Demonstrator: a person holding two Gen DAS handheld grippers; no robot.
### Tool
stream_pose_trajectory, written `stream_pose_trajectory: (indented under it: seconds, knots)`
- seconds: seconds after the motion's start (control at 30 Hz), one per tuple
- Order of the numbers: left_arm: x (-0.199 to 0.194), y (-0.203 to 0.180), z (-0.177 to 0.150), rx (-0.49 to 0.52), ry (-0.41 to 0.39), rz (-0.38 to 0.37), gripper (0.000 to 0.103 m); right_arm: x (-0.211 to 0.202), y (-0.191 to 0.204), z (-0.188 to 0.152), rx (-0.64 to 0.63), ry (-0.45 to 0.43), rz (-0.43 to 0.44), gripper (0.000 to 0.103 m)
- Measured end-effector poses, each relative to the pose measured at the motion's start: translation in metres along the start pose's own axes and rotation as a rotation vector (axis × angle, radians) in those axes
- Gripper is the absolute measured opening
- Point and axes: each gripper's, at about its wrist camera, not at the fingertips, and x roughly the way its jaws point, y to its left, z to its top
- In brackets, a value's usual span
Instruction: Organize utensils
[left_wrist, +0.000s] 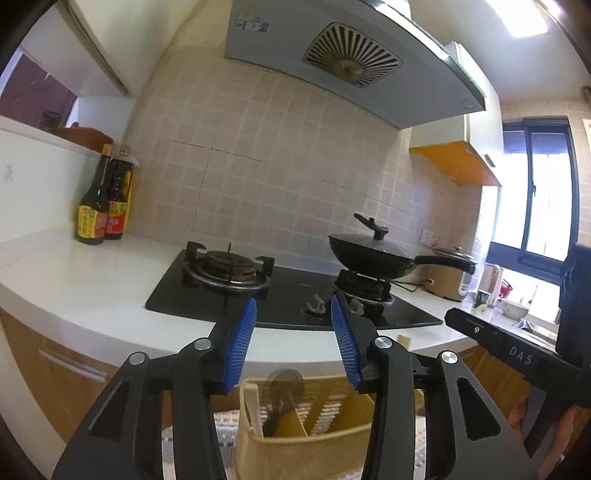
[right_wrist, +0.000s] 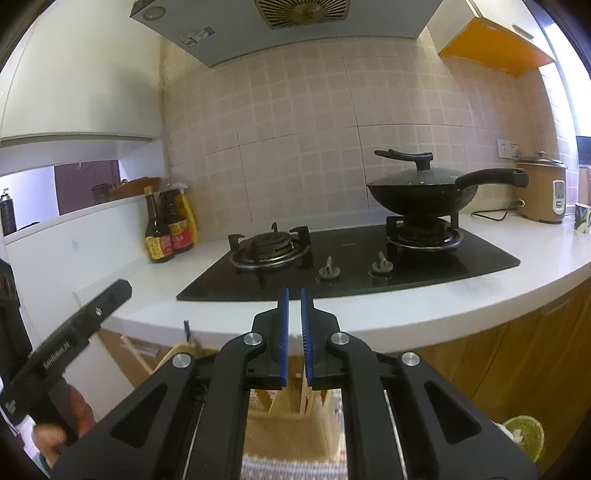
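Note:
A beige utensil holder (left_wrist: 306, 443) with slatted dividers stands low in the left wrist view, under my left gripper (left_wrist: 293, 308). A dark translucent spoon (left_wrist: 284, 387) and a white handle (left_wrist: 255, 406) stick up from its left compartment. The left gripper's blue pads stand apart with nothing between them. In the right wrist view my right gripper (right_wrist: 293, 291) is shut and empty, above the same holder (right_wrist: 288, 435), where a pale wooden stick (right_wrist: 303, 400) stands upright. Each view shows the other gripper's black body at its edge, held by a hand.
Ahead is a white counter (left_wrist: 92, 280) with a black gas hob (right_wrist: 354, 266). A lidded wok (right_wrist: 421, 188) sits on the right burner. Sauce bottles (left_wrist: 101, 206) stand at the left wall, a rice cooker (right_wrist: 541, 192) at far right. A patterned cloth (left_wrist: 225, 421) lies under the holder.

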Motion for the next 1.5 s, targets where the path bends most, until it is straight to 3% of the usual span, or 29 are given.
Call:
stream_pose_trajectory:
  seconds: [0.07, 0.13, 0.2, 0.3, 0.43, 0.6, 0.77, 0.83, 0.93, 1.13, 1.3, 1.5]
  knots:
    - [-0.015, -0.004, 0.002, 0.006, 0.001, -0.011, 0.051, -0.011, 0.001, -0.002, -0.004, 0.026, -0.004, 0.016]
    - [-0.030, -0.007, 0.002, -0.005, 0.022, -0.050, 0.059, -0.024, 0.004, -0.009, -0.013, 0.054, 0.000, 0.046]
    - [-0.045, -0.009, -0.001, -0.033, 0.036, -0.081, 0.067, -0.038, 0.007, -0.017, -0.021, 0.054, -0.004, 0.056]
    - [-0.068, -0.016, -0.012, -0.027, 0.078, -0.080, 0.067, -0.053, 0.010, -0.033, -0.037, 0.115, -0.026, 0.056]
    - [-0.090, -0.022, -0.033, -0.015, 0.180, -0.066, 0.067, -0.065, 0.016, -0.067, -0.057, 0.282, -0.061, 0.056]
    - [-0.108, -0.024, -0.072, -0.010, 0.374, -0.038, 0.067, -0.065, 0.012, -0.116, -0.031, 0.526, -0.141, 0.056]
    - [-0.113, -0.035, -0.107, 0.067, 0.561, -0.008, 0.064, -0.065, -0.006, -0.156, 0.078, 0.726, -0.108, 0.056]
    - [-0.113, -0.040, -0.122, 0.086, 0.640, -0.012, 0.062, -0.067, -0.008, -0.169, 0.092, 0.779, -0.105, 0.049]
    - [-0.111, -0.047, -0.144, 0.104, 0.762, -0.046, 0.057, -0.069, -0.004, -0.181, 0.092, 0.831, -0.083, 0.038]
    - [-0.100, -0.059, -0.182, 0.150, 0.924, -0.065, 0.044, -0.076, 0.022, -0.200, 0.009, 0.907, -0.048, 0.034]
    - [-0.093, -0.072, -0.195, 0.206, 0.972, -0.047, 0.037, -0.073, 0.026, -0.207, -0.017, 0.930, -0.045, 0.025]
    - [-0.077, -0.079, -0.205, 0.257, 0.998, 0.003, 0.027, -0.072, 0.031, -0.210, -0.040, 0.934, -0.059, 0.024]
